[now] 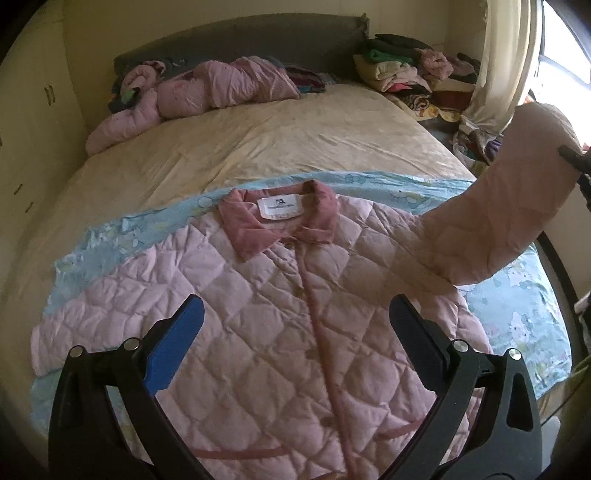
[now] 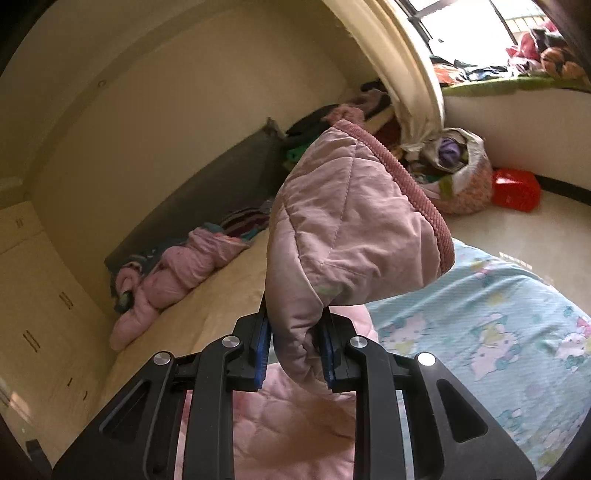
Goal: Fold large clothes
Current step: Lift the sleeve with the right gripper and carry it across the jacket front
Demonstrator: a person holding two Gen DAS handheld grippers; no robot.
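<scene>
Pinching the pink quilted jacket (image 1: 258, 314)'s sleeve cuff (image 2: 354, 229), right gripper (image 2: 295, 350) holds it above the body lying leftward; left gripper (image 1: 295, 332) fingers spread, empty.

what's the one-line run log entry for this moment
stage: sleeve fold | right gripper: shut on sleeve of pink quilted jacket, raised | left gripper: open, empty

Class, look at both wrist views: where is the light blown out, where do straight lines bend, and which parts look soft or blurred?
Left wrist view: window glares white at upper right; bed edge bows; the lifted sleeve looks soft. Right wrist view: window washes out at top; wall and floor lines curve; sleeve cuff is sharp, room behind slightly smeared.
</scene>
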